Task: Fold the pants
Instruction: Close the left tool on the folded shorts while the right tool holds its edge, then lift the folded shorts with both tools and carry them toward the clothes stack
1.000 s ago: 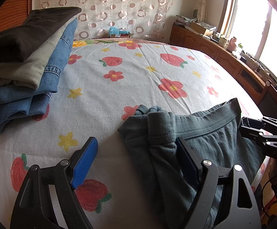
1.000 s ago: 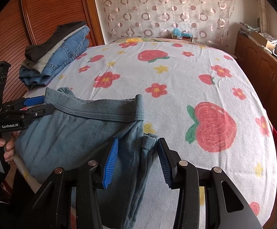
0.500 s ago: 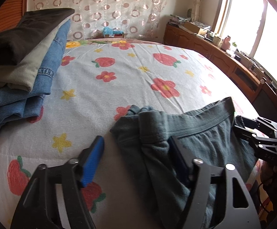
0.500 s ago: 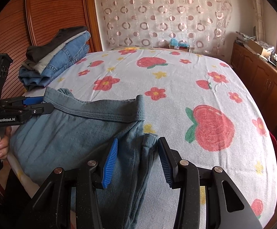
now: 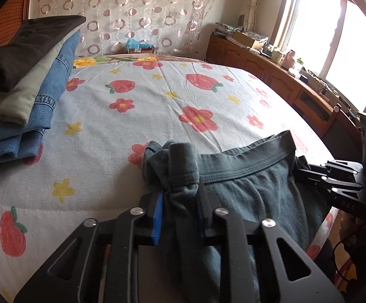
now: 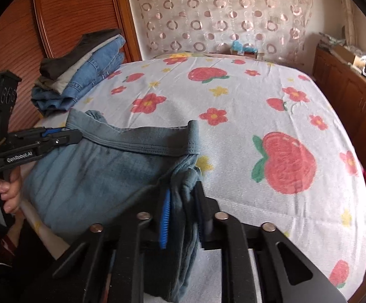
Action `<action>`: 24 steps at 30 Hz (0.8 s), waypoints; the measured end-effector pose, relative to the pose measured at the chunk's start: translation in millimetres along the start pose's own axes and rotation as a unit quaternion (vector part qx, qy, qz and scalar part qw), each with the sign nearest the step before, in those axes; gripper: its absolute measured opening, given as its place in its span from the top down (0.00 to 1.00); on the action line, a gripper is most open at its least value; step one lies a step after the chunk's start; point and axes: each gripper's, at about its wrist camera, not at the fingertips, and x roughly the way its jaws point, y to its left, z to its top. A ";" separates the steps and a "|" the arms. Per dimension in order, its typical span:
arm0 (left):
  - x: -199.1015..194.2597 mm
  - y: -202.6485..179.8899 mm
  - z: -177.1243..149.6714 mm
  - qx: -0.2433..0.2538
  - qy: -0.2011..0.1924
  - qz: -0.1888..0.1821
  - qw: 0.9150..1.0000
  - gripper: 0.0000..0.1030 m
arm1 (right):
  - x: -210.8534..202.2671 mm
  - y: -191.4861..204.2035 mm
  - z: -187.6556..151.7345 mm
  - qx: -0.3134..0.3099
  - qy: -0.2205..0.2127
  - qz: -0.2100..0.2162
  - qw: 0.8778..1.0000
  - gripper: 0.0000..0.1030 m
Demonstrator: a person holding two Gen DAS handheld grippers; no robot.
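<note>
Left wrist view: left gripper (image 5: 180, 217) jaws closing, pinching pants (image 5: 246, 189) waistband corner; right gripper (image 6: 183, 217) likewise, pants at bed (image 5: 157, 101) near edge. Lift both level, keep waistband taut.

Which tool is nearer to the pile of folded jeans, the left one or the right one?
Left. The left tool pinches the grey pants at the waistband end beside the pile of folded jeans; the right tool closes on the opposite end, farther from the pile.
</note>
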 end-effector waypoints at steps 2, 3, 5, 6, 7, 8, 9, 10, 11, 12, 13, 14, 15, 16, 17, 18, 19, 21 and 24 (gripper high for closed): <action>-4.7 -2.7 -0.7 0.002 -0.008 0.000 1.000 0.85 | -1.3 -2.5 -0.6 0.006 -0.001 0.006 1.000 0.89; -7.0 -3.4 -0.6 0.003 -0.011 0.000 1.000 0.85 | -2.6 -3.2 -1.1 0.006 -0.004 0.007 1.000 0.90; -15.4 -7.3 0.0 0.005 -0.021 -0.001 1.000 0.85 | -4.5 -4.5 -1.9 0.011 -0.011 0.008 1.000 0.90; -20.3 -9.3 0.7 0.007 -0.027 -0.004 1.000 0.85 | -7.3 -5.2 -2.3 0.012 -0.015 0.009 1.000 0.90; -24.0 -10.6 1.6 0.007 -0.032 -0.006 0.999 0.85 | -10.5 -5.5 -2.5 0.014 -0.020 0.011 1.000 0.90; -28.2 -12.0 2.2 0.008 -0.038 -0.008 0.999 0.85 | -13.9 -5.8 -2.3 0.015 -0.024 0.013 1.000 0.90; -33.0 -13.9 2.9 0.009 -0.044 -0.009 0.999 0.85 | -16.7 -5.7 -2.0 0.015 -0.028 0.014 0.999 0.90; -37.9 -15.4 4.2 0.011 -0.051 -0.011 0.999 0.86 | -20.7 -5.7 -1.2 0.013 -0.032 0.014 0.999 0.90; -42.2 -17.3 4.9 0.013 -0.057 -0.012 0.998 0.86 | -24.4 -4.4 -2.0 0.012 -0.036 0.014 0.999 0.90; -47.2 -19.4 6.2 0.015 -0.063 -0.012 0.998 0.86 | -28.5 -4.3 -1.1 0.011 -0.041 0.014 0.999 0.91; -51.2 -21.3 7.4 0.017 -0.068 -0.013 0.997 0.86 | -32.0 -4.1 -0.6 0.010 -0.046 0.014 0.999 0.91; -55.0 -22.8 8.8 0.018 -0.073 -0.014 0.997 0.86 | -36.3 -3.8 0.2 0.010 -0.051 0.013 0.999 0.91; -59.3 -24.7 10.6 0.020 -0.079 -0.016 0.997 0.86 | -40.5 -4.2 1.5 0.009 -0.058 0.011 0.998 0.91; -64.6 -27.1 13.1 0.022 -0.086 -0.017 0.996 0.86 | -45.7 -4.6 3.1 0.008 -0.065 0.009 0.998 0.91; -68.6 -28.8 14.8 0.024 -0.091 -0.019 0.995 0.86 | -49.4 -4.8 4.8 0.007 -0.071 0.009 0.997 0.91; -71.8 -29.9 16.8 0.026 -0.096 -0.019 0.995 0.86 | -53.4 -4.2 6.0 0.007 -0.077 0.008 0.997 0.91; -75.7 -31.6 19.4 0.029 -0.102 -0.019 0.994 0.86 | -57.3 -3.8 7.4 0.005 -0.082 0.007 0.997 0.91; -83.2 -34.2 23.0 0.033 -0.112 -0.018 0.993 0.86 | -65.1 -3.8 10.6 0.002 -0.092 0.006 0.996 0.91; -92.5 -37.1 29.1 0.038 -0.125 -0.019 0.991 0.86 | -74.8 -3.5 14.6 -0.002 -0.105 0.006 0.994 0.91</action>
